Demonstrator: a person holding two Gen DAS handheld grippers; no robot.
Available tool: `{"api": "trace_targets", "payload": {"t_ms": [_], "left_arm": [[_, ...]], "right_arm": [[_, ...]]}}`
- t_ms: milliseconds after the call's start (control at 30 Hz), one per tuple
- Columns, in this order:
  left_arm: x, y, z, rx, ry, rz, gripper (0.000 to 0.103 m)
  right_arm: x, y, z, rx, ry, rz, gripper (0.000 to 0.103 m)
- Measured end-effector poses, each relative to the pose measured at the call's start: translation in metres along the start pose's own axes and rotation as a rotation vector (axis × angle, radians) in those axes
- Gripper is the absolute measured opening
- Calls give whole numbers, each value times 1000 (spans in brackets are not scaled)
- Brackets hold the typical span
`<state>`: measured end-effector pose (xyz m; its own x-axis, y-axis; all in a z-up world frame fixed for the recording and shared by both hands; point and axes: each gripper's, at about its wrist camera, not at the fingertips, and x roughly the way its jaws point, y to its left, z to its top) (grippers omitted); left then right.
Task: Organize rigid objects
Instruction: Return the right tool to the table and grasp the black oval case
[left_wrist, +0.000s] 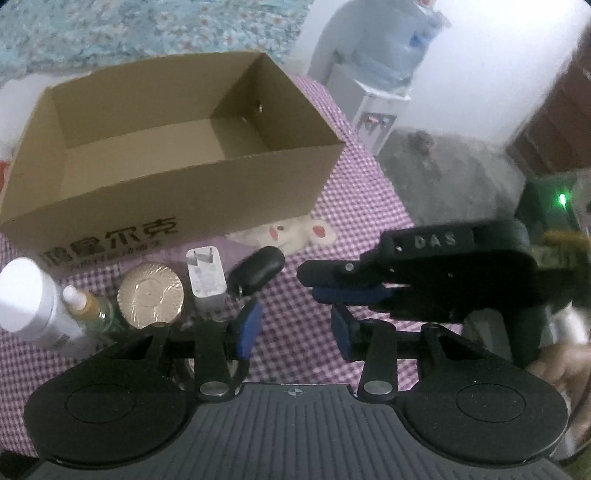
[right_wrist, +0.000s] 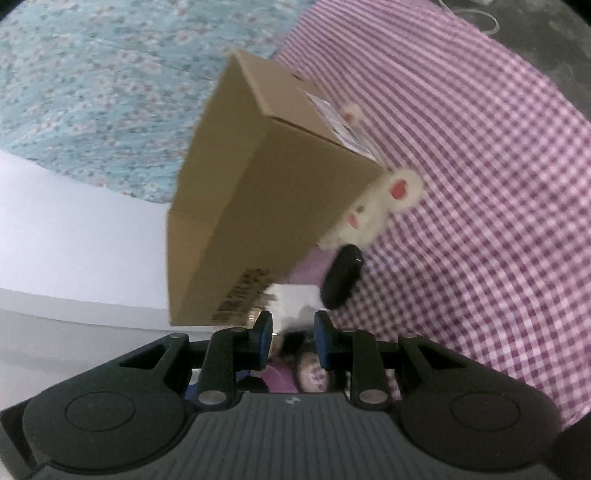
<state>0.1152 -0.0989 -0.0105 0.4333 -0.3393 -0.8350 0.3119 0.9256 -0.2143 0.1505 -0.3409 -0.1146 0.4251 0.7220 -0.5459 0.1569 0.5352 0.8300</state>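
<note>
A home room; a checked tablecloth (left_wrist: 351, 206), a floral bedspread (right_wrist: 92, 92), and a water dispenser (left_wrist: 384, 55) show it.

A purple-and-white checked cloth (left_wrist: 354, 206) covers the work surface; a blue floral fabric (left_wrist: 110, 33) lies beyond its far edge; a white water dispenser (left_wrist: 373, 107) with an inverted blue bottle (left_wrist: 391, 48) stands on the grey floor (left_wrist: 450, 177) off the cloth's far right; a dark wooden cabinet (left_wrist: 554, 122) stands further right; a green indicator light (left_wrist: 562, 199) glows at the right edge.
</note>
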Motion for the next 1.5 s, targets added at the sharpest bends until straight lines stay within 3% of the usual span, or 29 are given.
{"api": "trace_targets", "payload": {"t_ms": [200, 500, 767, 1133, 1500], "left_arm": [[23, -12, -14, 105, 9, 38, 41], [57, -22, -11, 195, 2, 79, 41], [84, -27, 2, 219, 12, 145, 41], [99, -30, 11, 214, 18, 199, 47], [104, -31, 14, 187, 64, 231, 56]], "right_arm": [[6, -19, 18, 37, -12, -38, 27], [37, -23, 34, 57, 41, -63, 27], [50, -28, 53, 83, 58, -49, 27], [39, -52, 72, 87, 59, -17, 27], [17, -85, 65, 122, 68, 26, 27]]}}
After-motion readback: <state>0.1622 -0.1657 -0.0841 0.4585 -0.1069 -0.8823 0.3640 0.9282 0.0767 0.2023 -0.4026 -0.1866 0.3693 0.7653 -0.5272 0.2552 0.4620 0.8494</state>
